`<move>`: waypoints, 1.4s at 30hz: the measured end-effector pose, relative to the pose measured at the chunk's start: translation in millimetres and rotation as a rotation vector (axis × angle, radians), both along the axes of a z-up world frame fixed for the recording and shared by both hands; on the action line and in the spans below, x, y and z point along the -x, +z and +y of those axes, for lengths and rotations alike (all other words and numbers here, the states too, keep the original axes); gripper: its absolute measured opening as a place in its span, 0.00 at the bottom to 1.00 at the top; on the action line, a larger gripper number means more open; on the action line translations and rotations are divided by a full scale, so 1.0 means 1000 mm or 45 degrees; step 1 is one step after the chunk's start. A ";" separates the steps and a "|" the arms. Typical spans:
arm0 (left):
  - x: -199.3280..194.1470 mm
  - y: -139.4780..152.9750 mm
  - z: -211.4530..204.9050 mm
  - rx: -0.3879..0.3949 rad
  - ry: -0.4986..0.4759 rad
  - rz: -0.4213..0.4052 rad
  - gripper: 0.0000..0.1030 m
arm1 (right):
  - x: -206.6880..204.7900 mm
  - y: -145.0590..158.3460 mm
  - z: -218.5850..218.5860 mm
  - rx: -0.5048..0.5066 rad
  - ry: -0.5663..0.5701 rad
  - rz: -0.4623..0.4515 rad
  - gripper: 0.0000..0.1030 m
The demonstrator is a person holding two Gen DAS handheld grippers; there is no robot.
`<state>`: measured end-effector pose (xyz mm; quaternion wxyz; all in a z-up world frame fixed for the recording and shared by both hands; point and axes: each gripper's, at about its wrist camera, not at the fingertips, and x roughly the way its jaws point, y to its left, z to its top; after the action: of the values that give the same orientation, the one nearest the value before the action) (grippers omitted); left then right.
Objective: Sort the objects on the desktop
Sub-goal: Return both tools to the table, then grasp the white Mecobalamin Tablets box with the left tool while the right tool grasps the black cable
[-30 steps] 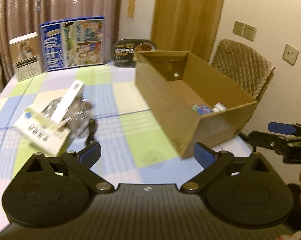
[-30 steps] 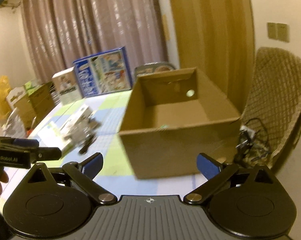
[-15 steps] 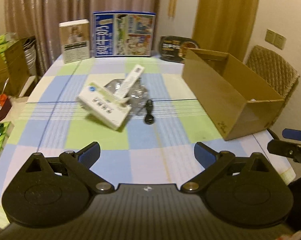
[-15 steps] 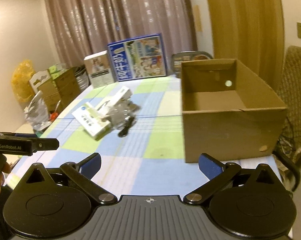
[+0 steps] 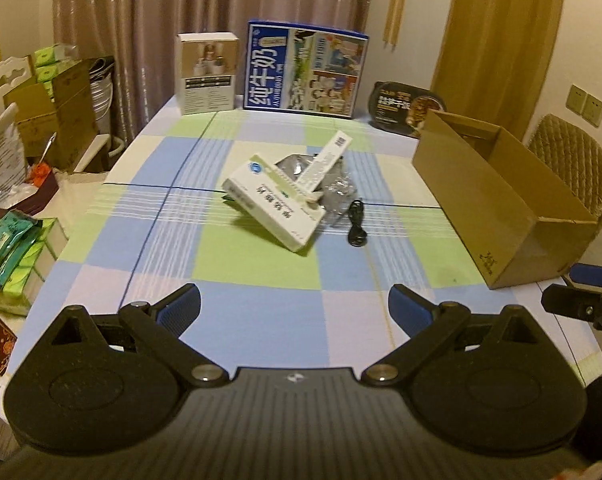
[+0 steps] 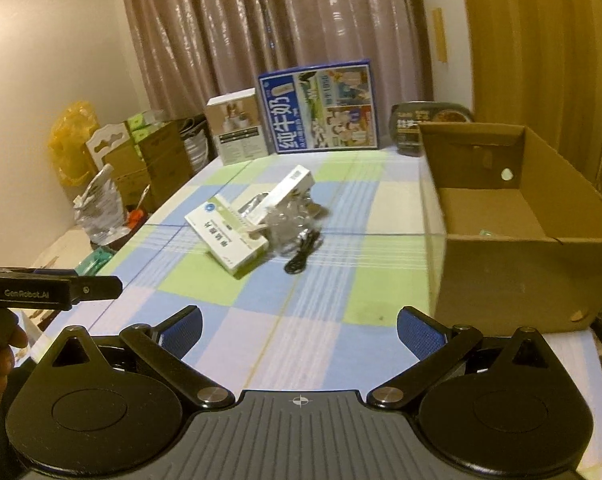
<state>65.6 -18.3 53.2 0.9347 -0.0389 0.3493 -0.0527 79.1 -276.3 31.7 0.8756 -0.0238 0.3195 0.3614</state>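
Both my tongs, left (image 5: 295, 306) and right (image 6: 299, 326), hover spread and empty (nothing chosen); boxes (image 5: 275, 204) await sorting beside carton (image 6: 513, 220).

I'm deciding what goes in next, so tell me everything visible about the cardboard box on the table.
The cardboard box is plain brown corrugated card, open-topped and upright, with a round hole in its far wall. It sits on the checked tablecloth at the table's right edge, right of the cluttered pile. Its floor looks mostly bare; a small greenish item shows near the front wall. Neither pair of tongs touches it.
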 end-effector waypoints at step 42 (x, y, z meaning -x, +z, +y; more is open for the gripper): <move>-0.172 -0.057 0.049 -0.122 -0.257 0.095 0.94 | -0.139 -0.087 0.128 0.186 0.142 0.149 0.81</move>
<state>238.1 30.7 -3.9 0.9118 0.0393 0.3883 -0.1281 218.5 -148.8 -55.6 0.8299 -0.0843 0.3939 0.3861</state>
